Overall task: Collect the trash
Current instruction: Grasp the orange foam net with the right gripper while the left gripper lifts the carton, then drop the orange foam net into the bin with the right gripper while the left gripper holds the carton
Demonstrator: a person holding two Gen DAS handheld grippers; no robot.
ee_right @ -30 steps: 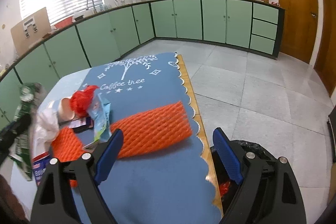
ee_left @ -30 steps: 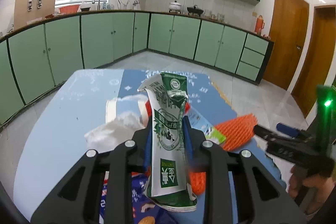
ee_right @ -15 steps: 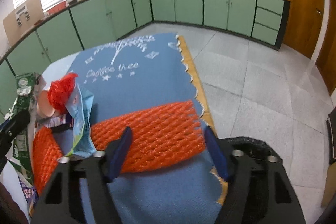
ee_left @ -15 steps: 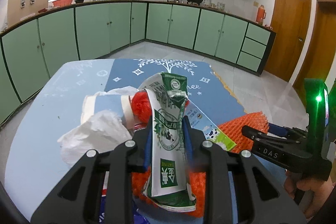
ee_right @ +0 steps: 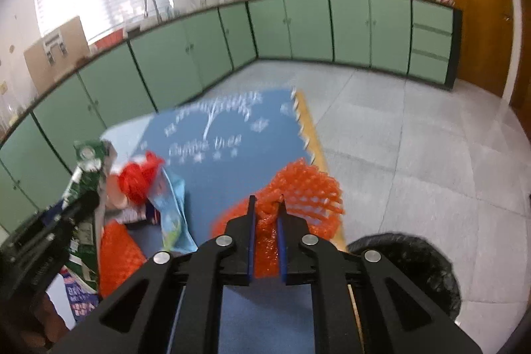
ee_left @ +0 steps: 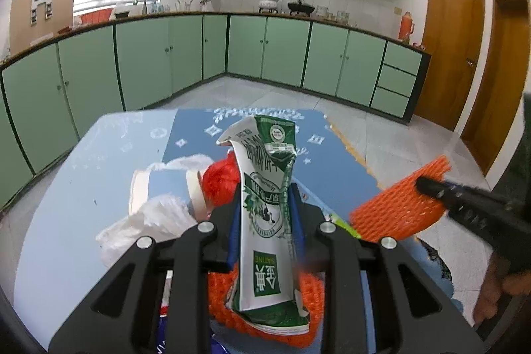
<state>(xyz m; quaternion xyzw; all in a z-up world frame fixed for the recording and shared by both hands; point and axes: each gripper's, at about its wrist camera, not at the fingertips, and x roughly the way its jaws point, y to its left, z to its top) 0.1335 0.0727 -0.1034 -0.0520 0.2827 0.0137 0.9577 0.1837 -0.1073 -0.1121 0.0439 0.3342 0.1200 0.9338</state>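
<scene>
My left gripper [ee_left: 265,204] is shut on a crushed green and white milk carton [ee_left: 265,221] and holds it upright above the table. My right gripper [ee_right: 265,204] is shut on an orange foam net sleeve [ee_right: 305,188] and holds it lifted off the blue mat [ee_right: 225,128]; the sleeve also shows in the left wrist view [ee_left: 398,204]. More trash lies on the table: a second orange net [ee_right: 117,254], a red mesh ball [ee_right: 139,179], a light blue wrapper [ee_right: 172,214], a white crumpled tissue [ee_left: 149,221] and a paper cup [ee_left: 166,184].
A bin with a black bag [ee_right: 408,271] stands on the floor by the table's right edge. The blue mat covers the right part of the pale blue table [ee_left: 83,171]. Green kitchen cabinets [ee_left: 265,55] line the far walls across a tiled floor.
My right gripper went from open above the orange net sleeve to shut on it and lifted it off the mat. My left gripper kept hold of the milk carton.
</scene>
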